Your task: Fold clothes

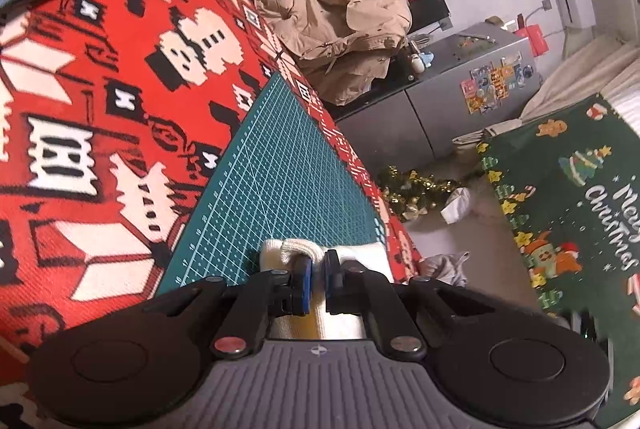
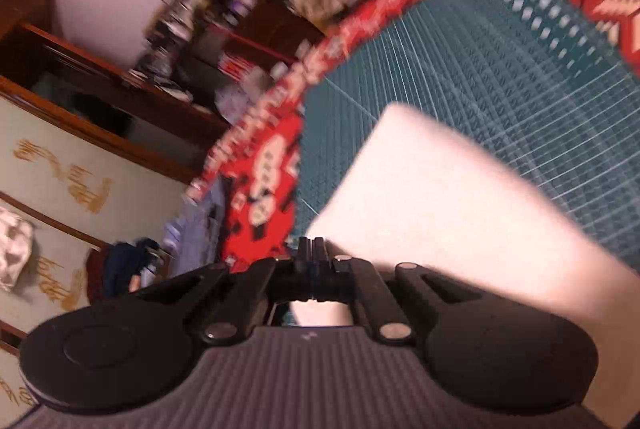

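My left gripper (image 1: 316,269) tilts down, jaws nearly closed around the white cloth (image 1: 360,257); my right gripper (image 2: 312,249), angled downward, is clamped shut beside it.

A cluttered home room: a small grey fridge (image 1: 460,85) with stickers at two o'clock, a Christmas rug (image 1: 560,189) at three, wooden shelving (image 2: 100,69) at nine.
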